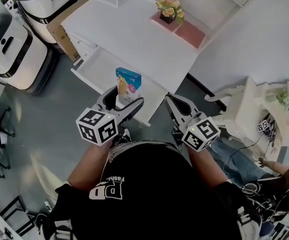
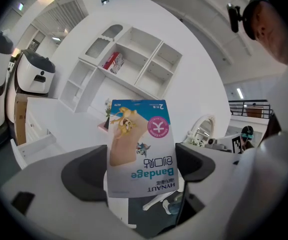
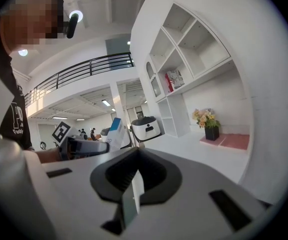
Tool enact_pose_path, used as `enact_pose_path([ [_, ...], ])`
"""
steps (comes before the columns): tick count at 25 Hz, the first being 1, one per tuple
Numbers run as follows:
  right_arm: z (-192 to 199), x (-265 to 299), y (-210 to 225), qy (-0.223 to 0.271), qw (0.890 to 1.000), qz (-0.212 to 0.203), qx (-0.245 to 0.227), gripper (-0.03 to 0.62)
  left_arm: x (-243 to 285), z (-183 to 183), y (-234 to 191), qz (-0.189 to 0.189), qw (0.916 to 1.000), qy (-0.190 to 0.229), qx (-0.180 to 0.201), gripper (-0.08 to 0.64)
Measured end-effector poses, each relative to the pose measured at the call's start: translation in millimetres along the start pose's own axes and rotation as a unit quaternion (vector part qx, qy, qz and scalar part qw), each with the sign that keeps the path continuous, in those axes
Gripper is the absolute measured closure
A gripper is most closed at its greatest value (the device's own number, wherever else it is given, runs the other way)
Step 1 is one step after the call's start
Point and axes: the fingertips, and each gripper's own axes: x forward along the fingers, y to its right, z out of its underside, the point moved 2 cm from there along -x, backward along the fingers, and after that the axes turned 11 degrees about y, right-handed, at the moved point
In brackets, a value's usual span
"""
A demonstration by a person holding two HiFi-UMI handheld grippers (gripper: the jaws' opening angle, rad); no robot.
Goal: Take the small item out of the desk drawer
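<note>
1. Pinching a flat, rectangular bandage box [image 2: 141, 149] of glossy card printed in blue, white and pink, the left hand-held gripper [image 1: 125, 98] presses its dark pads on the box's 2 sides and holds it over the open white drawer [image 1: 95, 68].
2. The right hand-held gripper [image 3: 135, 173] has its jaws pressed together with nothing between them, near the drawer's right end.
3. On the smooth white counter [image 1: 129, 34], a pot of flowers [image 1: 168, 5] stands on a pink mat [image 1: 184, 30], well apart from the box.
4. 2 rounded white machines [image 1: 11, 46] stand on the grey floor [image 1: 44, 124]; open white shelves [image 2: 134, 66] rise behind the counter.
</note>
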Motion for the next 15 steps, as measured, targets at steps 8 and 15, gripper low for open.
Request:
enact_pose_path([
  [8, 6, -73, 4, -0.004, 1.0, -0.009, 0.008, 0.586, -6, 31, 71, -0.01, 0.9999, 0.008, 0.012, 0.143],
  [15, 11, -128, -2, -0.005, 1.0, -0.024, 0.014, 0.586, -20, 60, 121, -0.018, 0.9996, 0.004, 0.019, 0.143],
])
